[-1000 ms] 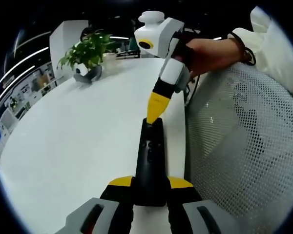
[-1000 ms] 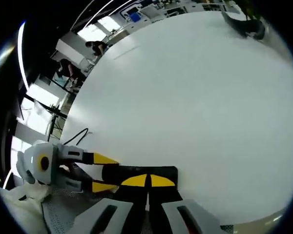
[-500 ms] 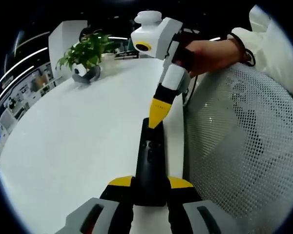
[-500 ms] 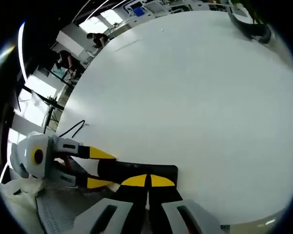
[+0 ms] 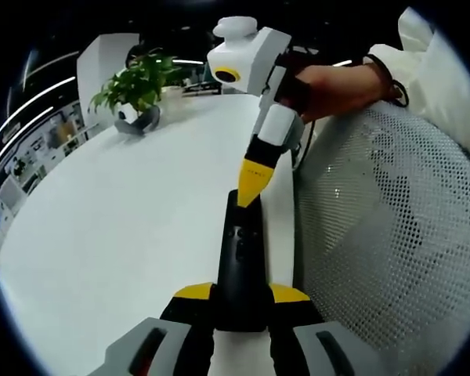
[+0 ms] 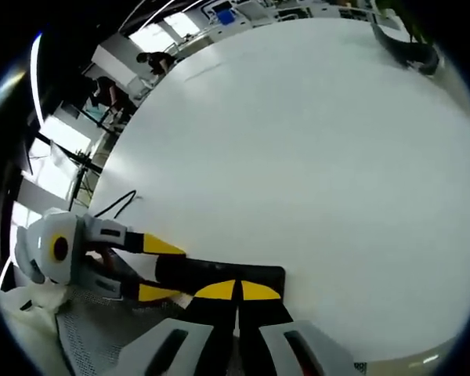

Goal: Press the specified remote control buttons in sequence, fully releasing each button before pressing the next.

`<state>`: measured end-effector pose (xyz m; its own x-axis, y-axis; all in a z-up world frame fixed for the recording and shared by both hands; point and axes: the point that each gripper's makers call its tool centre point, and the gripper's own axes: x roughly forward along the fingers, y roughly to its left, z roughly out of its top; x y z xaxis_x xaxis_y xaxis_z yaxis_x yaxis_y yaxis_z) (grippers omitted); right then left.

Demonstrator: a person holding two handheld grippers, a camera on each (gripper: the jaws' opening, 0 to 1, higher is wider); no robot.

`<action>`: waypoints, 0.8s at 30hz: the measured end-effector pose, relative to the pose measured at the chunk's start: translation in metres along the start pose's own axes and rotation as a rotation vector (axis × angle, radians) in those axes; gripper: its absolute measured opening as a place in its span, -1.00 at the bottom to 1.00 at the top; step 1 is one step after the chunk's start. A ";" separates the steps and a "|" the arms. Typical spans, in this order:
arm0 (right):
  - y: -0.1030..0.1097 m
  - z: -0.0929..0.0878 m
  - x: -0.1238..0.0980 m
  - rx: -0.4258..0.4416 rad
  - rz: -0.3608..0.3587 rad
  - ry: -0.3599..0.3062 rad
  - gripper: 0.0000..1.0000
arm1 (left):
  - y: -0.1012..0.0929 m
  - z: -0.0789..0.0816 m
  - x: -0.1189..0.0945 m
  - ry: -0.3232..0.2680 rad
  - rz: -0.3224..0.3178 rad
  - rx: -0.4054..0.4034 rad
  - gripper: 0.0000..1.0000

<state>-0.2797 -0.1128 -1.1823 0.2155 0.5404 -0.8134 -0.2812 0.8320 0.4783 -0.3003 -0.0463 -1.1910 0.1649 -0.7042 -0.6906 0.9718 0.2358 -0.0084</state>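
Remote control (image 5: 240, 262) lying along counter (image 5: 117, 227) edge, gripped at its near end by left gripper (image 5: 240, 301) jaws, with right gripper (image 5: 251, 186) jaws closed together, tip touching its far end.

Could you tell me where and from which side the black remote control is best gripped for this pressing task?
Grip the remote control at its near, narrow end, across its width, as the left gripper does. It is long and slim, so this probably leaves the buttons and far end open to the right gripper, whose shut tip comes from above.
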 end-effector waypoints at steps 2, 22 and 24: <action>0.001 0.000 -0.001 0.011 0.003 -0.002 -1.00 | 0.000 0.000 0.000 0.000 0.000 0.000 -0.51; 0.010 0.008 0.008 -0.063 0.021 -0.035 -1.00 | 0.000 0.002 0.002 -0.009 0.000 -0.001 -0.50; 0.009 0.008 0.008 -0.048 0.026 -0.045 -1.00 | 0.000 0.002 0.002 -0.011 0.000 -0.001 -0.50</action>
<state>-0.2733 -0.1002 -1.1819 0.2487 0.5680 -0.7845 -0.3319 0.8109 0.4819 -0.2998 -0.0489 -1.1905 0.1664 -0.7114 -0.6828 0.9716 0.2365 -0.0096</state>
